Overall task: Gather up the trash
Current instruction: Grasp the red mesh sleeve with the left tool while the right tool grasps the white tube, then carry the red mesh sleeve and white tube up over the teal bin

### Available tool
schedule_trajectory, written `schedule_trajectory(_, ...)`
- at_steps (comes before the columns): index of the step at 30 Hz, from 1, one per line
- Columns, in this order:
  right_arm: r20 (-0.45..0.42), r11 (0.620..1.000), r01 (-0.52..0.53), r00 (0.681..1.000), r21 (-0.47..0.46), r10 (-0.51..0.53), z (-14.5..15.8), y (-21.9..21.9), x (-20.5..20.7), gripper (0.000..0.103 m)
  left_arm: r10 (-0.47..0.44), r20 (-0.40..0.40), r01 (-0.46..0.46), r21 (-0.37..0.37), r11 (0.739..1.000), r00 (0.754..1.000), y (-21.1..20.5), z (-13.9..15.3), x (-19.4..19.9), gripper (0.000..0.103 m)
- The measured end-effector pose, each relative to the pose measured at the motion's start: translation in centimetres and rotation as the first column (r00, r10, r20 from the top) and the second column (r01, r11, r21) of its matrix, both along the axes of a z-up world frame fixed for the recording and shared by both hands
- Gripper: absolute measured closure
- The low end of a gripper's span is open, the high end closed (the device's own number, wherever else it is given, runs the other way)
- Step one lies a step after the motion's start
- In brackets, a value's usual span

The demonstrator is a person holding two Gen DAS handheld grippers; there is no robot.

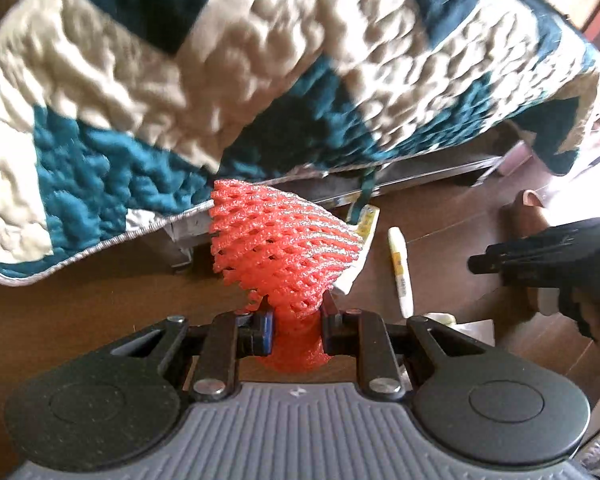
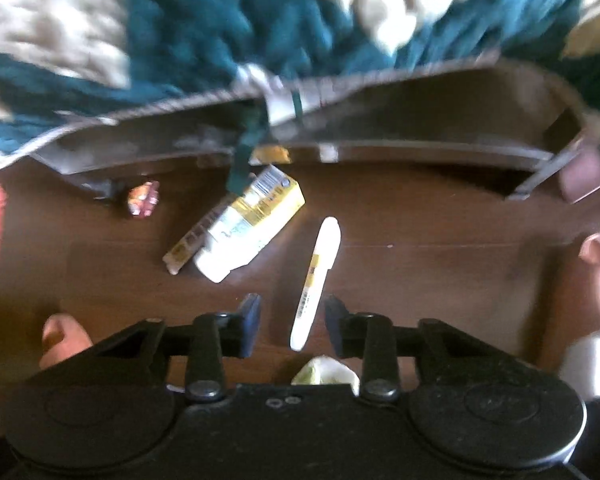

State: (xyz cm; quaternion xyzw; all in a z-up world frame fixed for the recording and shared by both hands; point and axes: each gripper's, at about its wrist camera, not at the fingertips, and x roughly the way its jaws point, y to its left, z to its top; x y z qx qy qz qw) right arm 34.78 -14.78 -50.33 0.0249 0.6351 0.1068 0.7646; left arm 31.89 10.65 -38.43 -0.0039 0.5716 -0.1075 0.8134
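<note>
Trash: one net (image 1: pixel 284 240), one carton (image 2: pixel 240 224), one marker (image 2: pixel 316 280).

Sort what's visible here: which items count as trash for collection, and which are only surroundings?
Trash for the job:
- red foam net, clamped in the left gripper
- white marker, on the floor between the open right gripper fingers, not gripped
- flattened yellow carton
- small shiny wrapper
- crumpled pale scrap

Surroundings:
- teal-and-cream quilt
- wooden floor
</note>
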Motion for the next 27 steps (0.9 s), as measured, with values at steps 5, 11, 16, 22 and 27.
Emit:
schedule_trajectory(5, -0.078, 0.999, 0.008, 0.997, -0.032, -0.010, -6.5, 0.7, 2.3, 0.060, 0.023, -0.036, -0.023, -0.010, 1.000, 0.999, 0.3, -2.6, 0.9, 0.083)
schedule_trajectory(11, -0.111, 0.999, 0.009, 0.994, -0.053, -0.015, -10.6, 1.6, 2.6, 0.063, 0.022, -0.079, -0.023, -0.011, 1.000, 0.997, -0.3, -5.0, 1.0, 0.083)
schedule_trajectory(16, -0.118, 0.997, -0.001, 0.993, -0.074, -0.008, -11.5, 2.7, 2.2, 0.075, 0.017, -0.084, -0.019, -0.020, 1.000, 0.996, -0.5, -5.5, 0.9, 0.083)
schedule_trajectory(22, -0.118, 0.995, 0.024, 0.992, -0.096, -0.035, -12.0, 3.2, 2.2, 0.086, 0.033, -0.092, -0.035, -0.024, 0.999, 0.995, -0.4, -5.8, 1.2, 0.082)
schedule_trajectory(27, -0.113, 0.995, 0.055, 0.991, -0.087, -0.065, -11.0, 2.7, 2.1, 0.087, 0.040, -0.097, -0.043, -0.029, 0.999, 0.994, -0.3, -5.5, 1.1, 0.083)
